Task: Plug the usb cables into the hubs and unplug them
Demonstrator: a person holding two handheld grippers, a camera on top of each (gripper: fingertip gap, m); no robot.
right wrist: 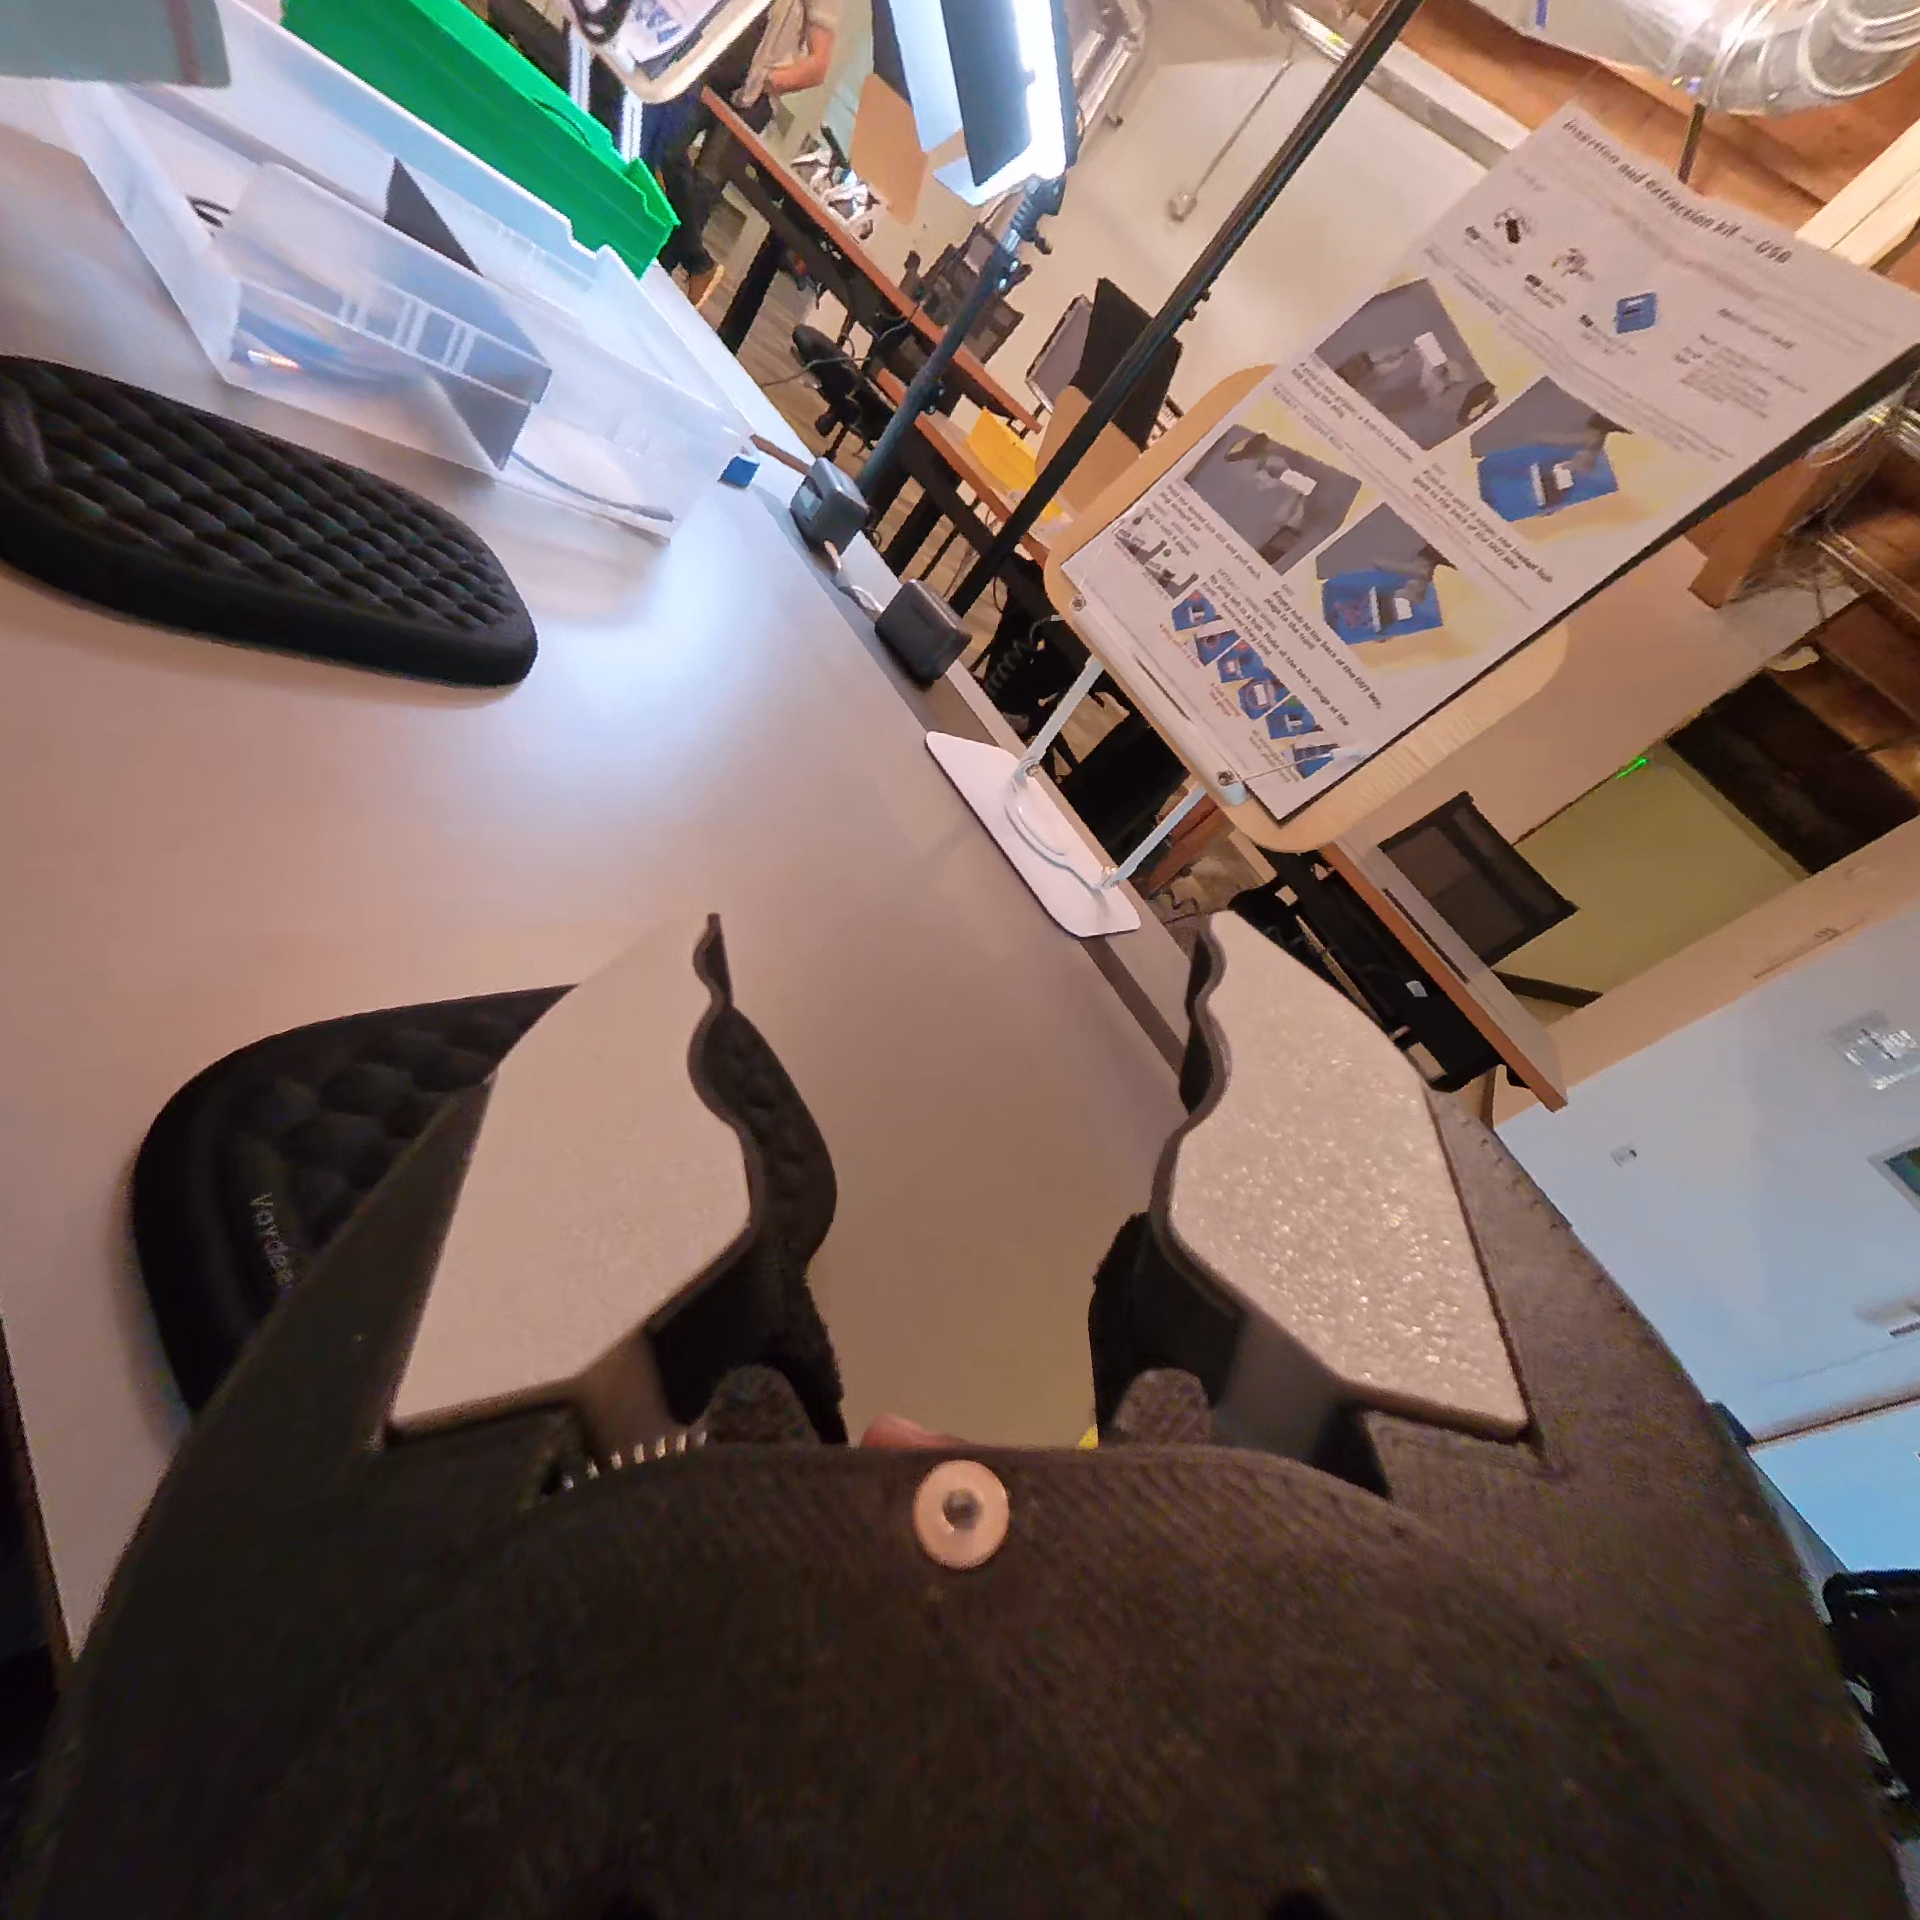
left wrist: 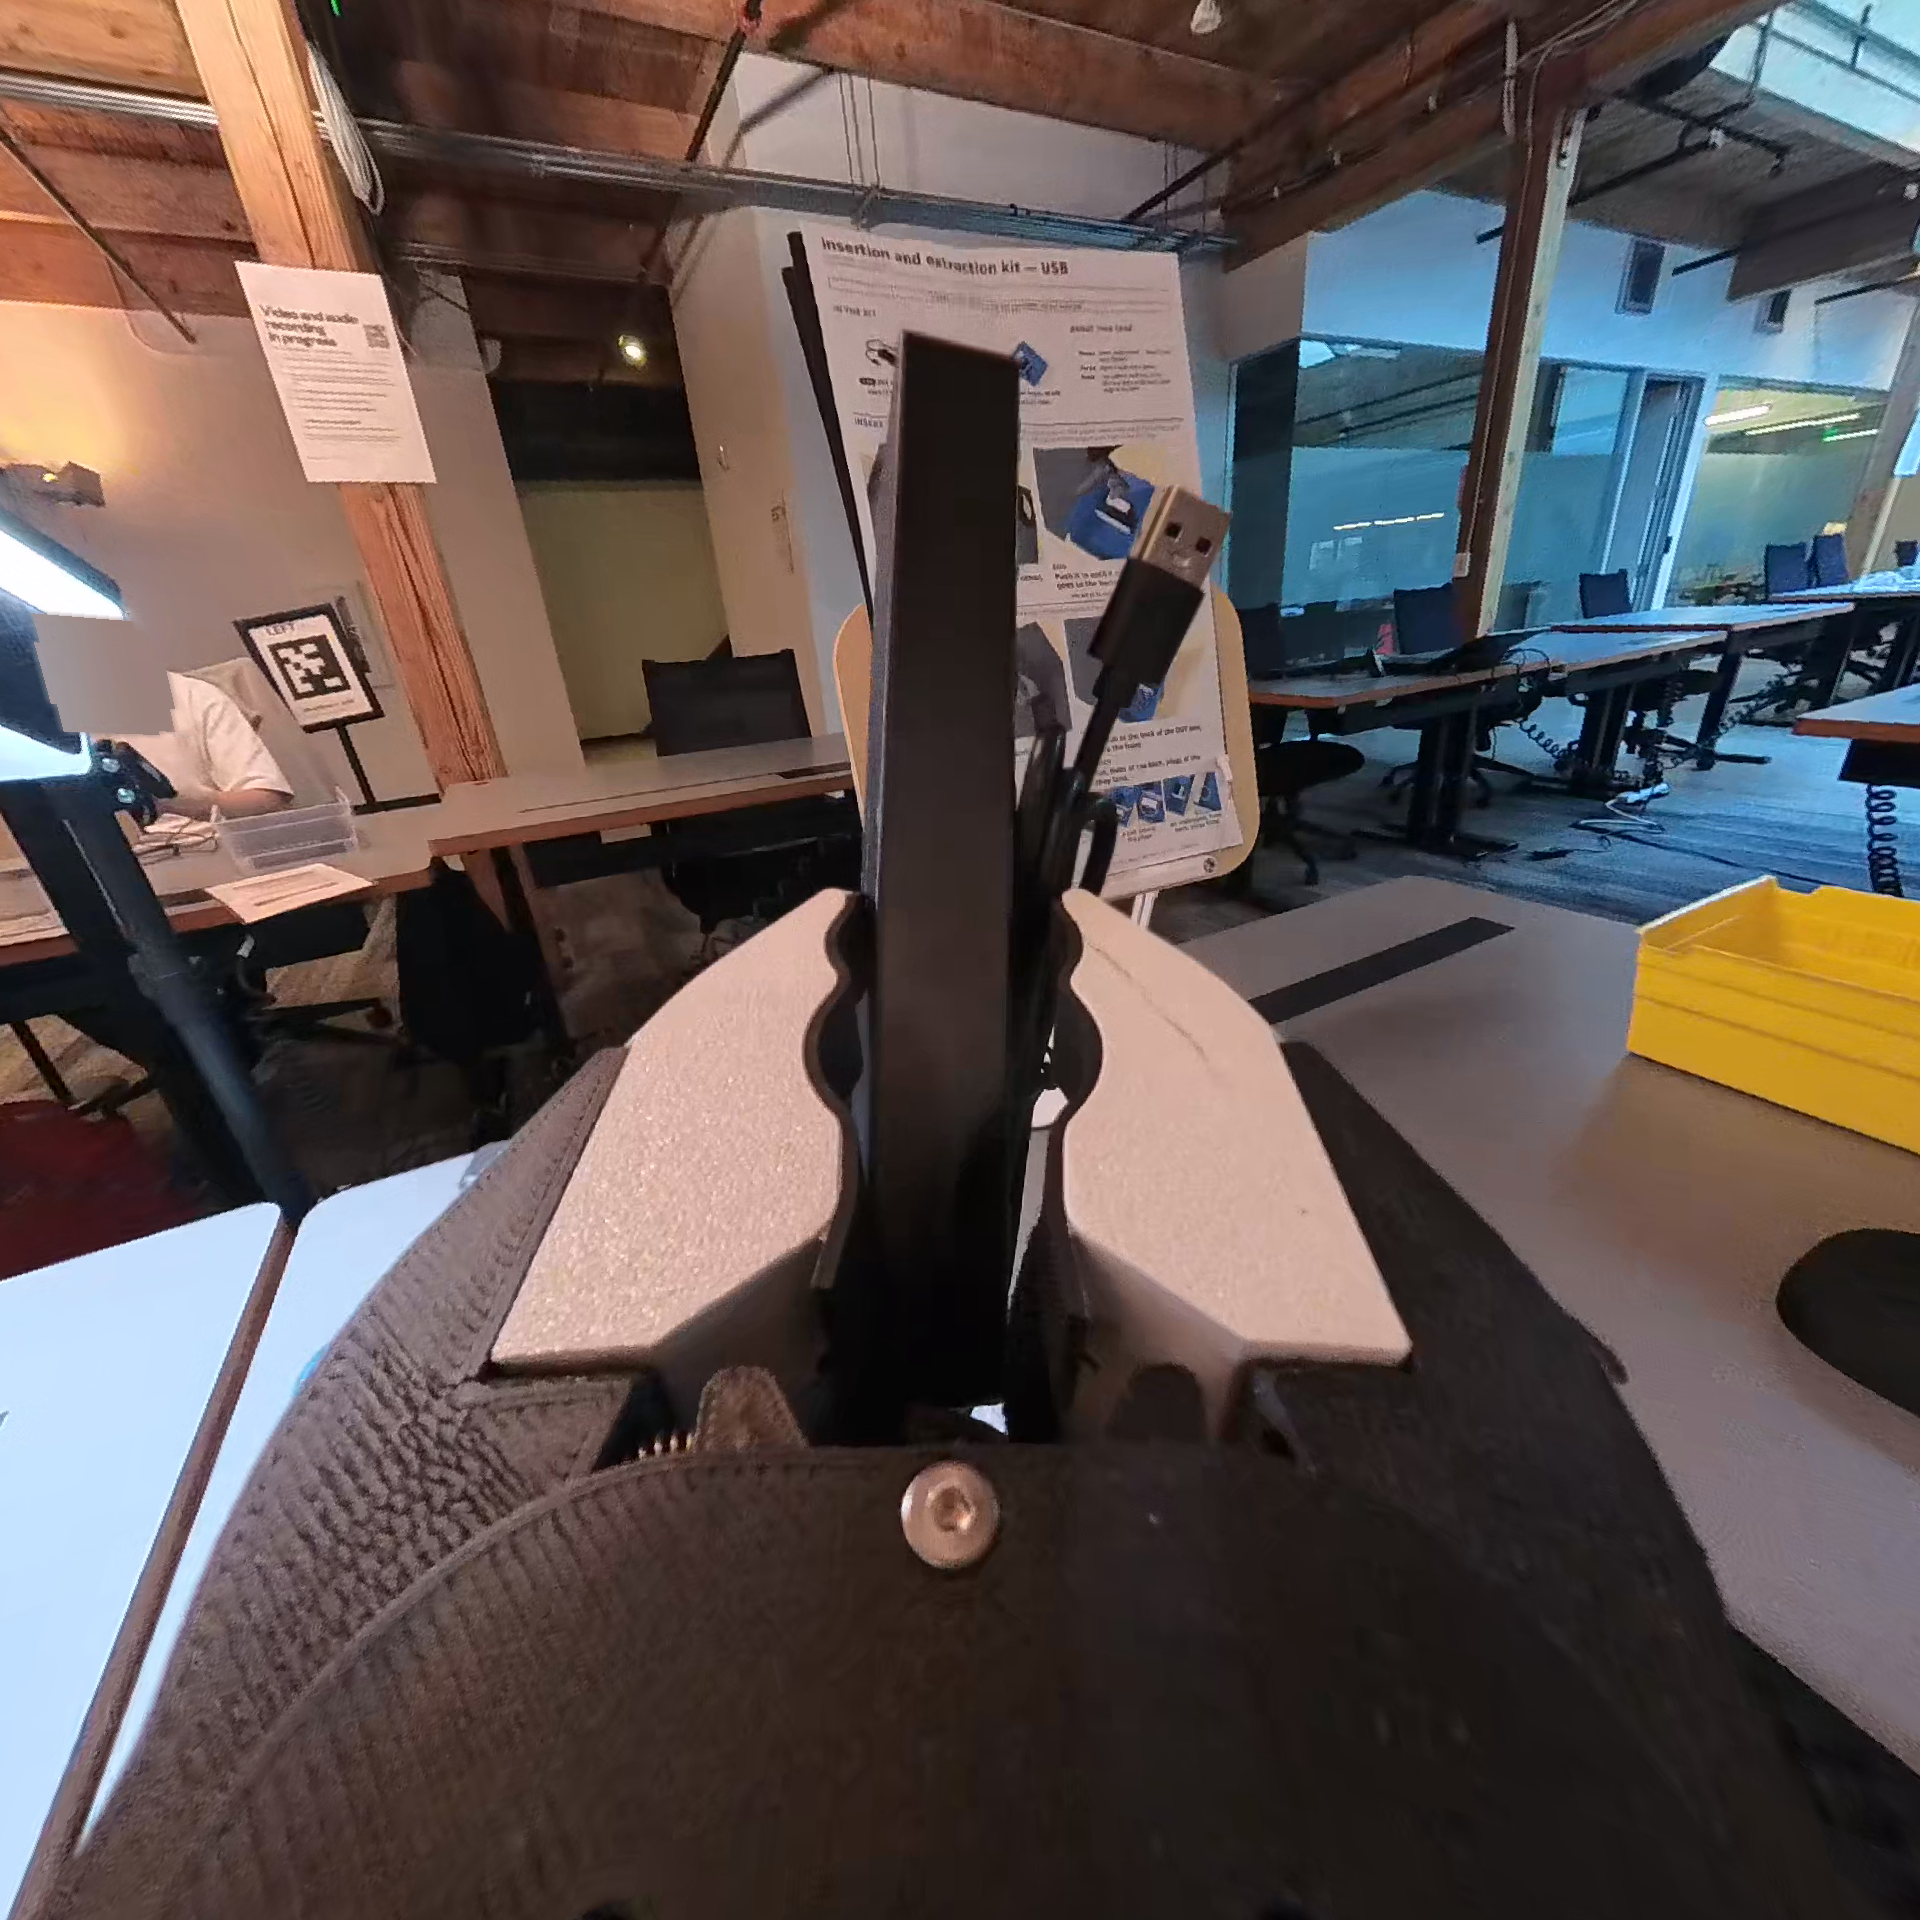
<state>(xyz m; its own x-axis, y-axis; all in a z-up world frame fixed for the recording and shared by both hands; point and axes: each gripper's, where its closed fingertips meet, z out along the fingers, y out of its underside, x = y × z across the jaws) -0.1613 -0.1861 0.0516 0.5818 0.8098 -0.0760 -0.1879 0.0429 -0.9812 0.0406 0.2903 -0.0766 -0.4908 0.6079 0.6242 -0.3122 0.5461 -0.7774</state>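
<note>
While gripped, flat matte-black hub (left wrist: 940,790) stands upright.

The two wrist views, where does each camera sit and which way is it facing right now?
Left wrist view: on the left hand-held gripper, facing level across the room; its fingers clamp a black hub, its cable plug sticking up.
Right wrist view: on the right hand-held gripper, rolled sideways, looking low along the table; fingers open, empty; a fingertip shows between them.
Both show the instruction board.
</note>
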